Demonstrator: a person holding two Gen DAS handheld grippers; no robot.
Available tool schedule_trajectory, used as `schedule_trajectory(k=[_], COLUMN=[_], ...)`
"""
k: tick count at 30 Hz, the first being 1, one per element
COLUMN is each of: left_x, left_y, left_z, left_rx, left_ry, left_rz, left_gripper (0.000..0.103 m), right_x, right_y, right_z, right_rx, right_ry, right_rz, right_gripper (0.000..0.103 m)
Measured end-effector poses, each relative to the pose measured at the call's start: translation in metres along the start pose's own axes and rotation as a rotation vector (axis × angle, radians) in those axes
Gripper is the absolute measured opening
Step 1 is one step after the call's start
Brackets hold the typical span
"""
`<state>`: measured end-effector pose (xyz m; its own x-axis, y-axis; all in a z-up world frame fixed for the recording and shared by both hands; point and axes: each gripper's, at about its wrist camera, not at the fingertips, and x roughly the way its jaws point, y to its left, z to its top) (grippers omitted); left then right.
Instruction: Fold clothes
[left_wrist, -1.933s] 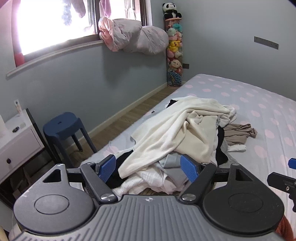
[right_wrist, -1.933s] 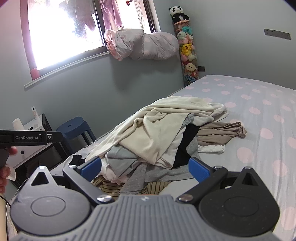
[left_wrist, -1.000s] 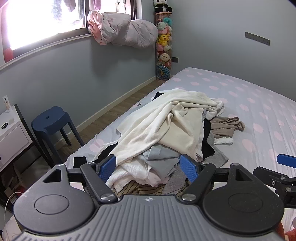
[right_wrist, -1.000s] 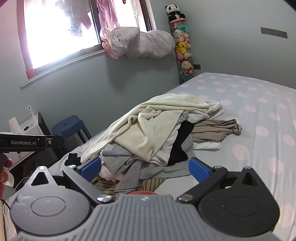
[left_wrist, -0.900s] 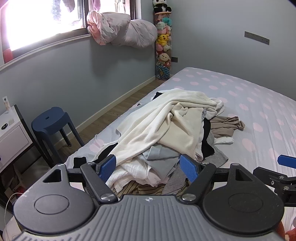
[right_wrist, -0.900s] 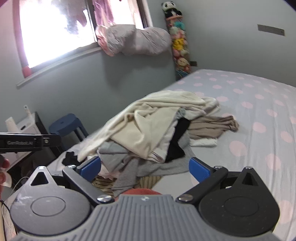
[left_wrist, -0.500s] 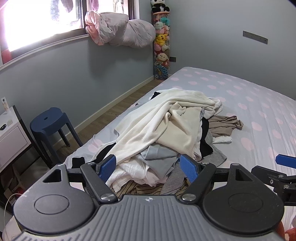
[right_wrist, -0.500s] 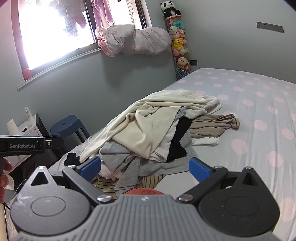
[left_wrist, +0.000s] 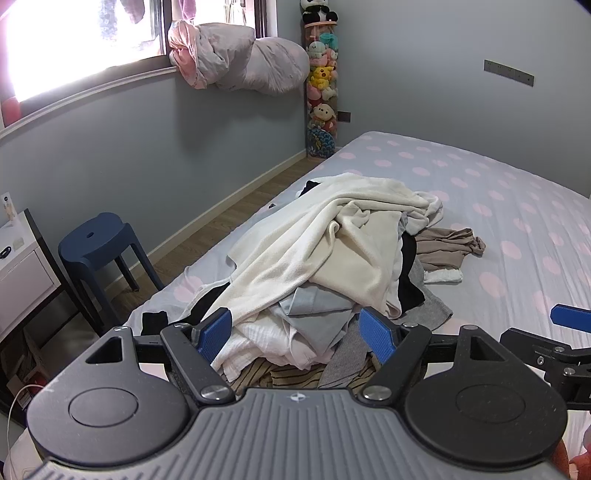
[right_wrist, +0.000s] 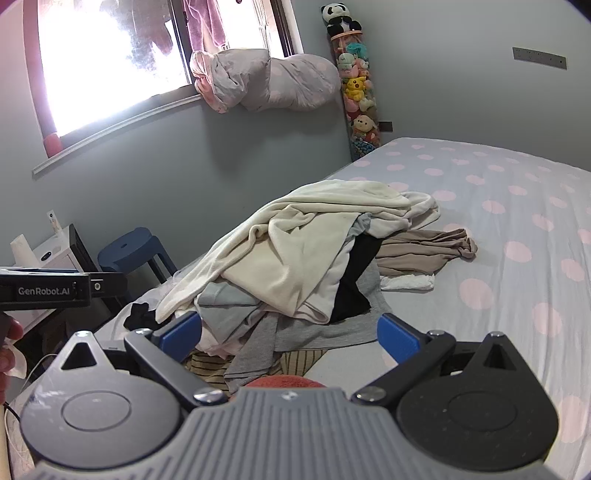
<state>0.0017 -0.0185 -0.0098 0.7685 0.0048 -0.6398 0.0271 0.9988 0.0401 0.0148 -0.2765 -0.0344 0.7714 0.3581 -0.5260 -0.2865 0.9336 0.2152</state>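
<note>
Since nothing is folded yet, I have both tools held back from the clothes pile (left_wrist: 332, 266), which lies heaped on the bed (left_wrist: 517, 206) just ahead of the fingers. The left gripper (left_wrist: 295, 334) has its fingers spread apart and empty, the pile showing between them; the right gripper (right_wrist: 290, 334) is likewise wide and empty. Topmost, beyond the fingertips, is the cream garment (right_wrist: 295, 254), probably the easiest first pick. I see no basket or bin anywhere; the clothes lie loose.

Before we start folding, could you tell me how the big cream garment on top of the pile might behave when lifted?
The cream garment drapes in soft folds, so probably floppy. It overlaps grey clothes, so it may drag them along.
</note>
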Motion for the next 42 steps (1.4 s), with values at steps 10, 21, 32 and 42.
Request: schedule_trajectory(k=[10,21,32,42], left_x=[0.003,0.018,0.048,0.098], left_y=[0.001,0.016,0.028,0.030], left_z=[-0.002,0.007,0.031,0.055], left_rx=[-0.017,-0.025,0.021,0.024], left_ry=[0.006,-0.029,-0.083,-0.132], left_rz=[0.016,0.105,0.170,0.133], left_gripper=[0.076,0.076,0.074,0.074], right_x=[0.005,0.015,0.060,0.126], right_y=[-0.001,-0.009,-0.015,-0.024], right_z=[0.000,0.017,0.050,0.083], right_rx=[0.001,-0.034,-0.169,-0.061], right_ry=[0.012,-0.054,-0.128,-0.096], right_rz=[0.000,-0.006,0.007,0.124], right_gripper=[0.102,0.102,0.102,0.102])
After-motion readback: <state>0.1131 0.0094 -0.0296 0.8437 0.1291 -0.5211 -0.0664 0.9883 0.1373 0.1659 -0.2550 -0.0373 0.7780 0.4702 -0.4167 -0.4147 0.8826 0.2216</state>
